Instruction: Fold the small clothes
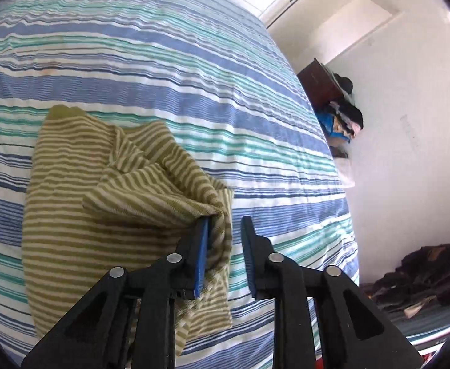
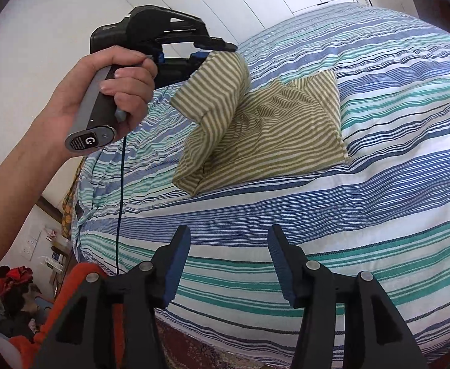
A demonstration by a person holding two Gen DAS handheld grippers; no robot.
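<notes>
A small olive-and-cream striped garment [image 1: 86, 200] lies partly folded on a bed with a blue, teal and white striped cover [image 1: 163, 46]. My left gripper [image 1: 225, 243] has its jaws apart; a bunched edge of the garment hangs between them and rests against the left pad [image 1: 202, 255], clear of the right pad. In the right wrist view the left gripper [image 2: 212, 50] holds one flap of the garment [image 2: 271, 129] raised above the rest. My right gripper [image 2: 229, 246] is open over the bare cover [image 2: 379, 200] near the bed's near edge, well short of the garment.
A hand [image 2: 120, 92] grips the left gripper's handle, and a blue cable [image 2: 120, 200] hangs from it. A dark clothes pile [image 1: 425, 276] and a brown dresser [image 1: 320, 83] stand beyond the bed's right edge. Red cloth [image 2: 80, 276] sits low beside my right gripper.
</notes>
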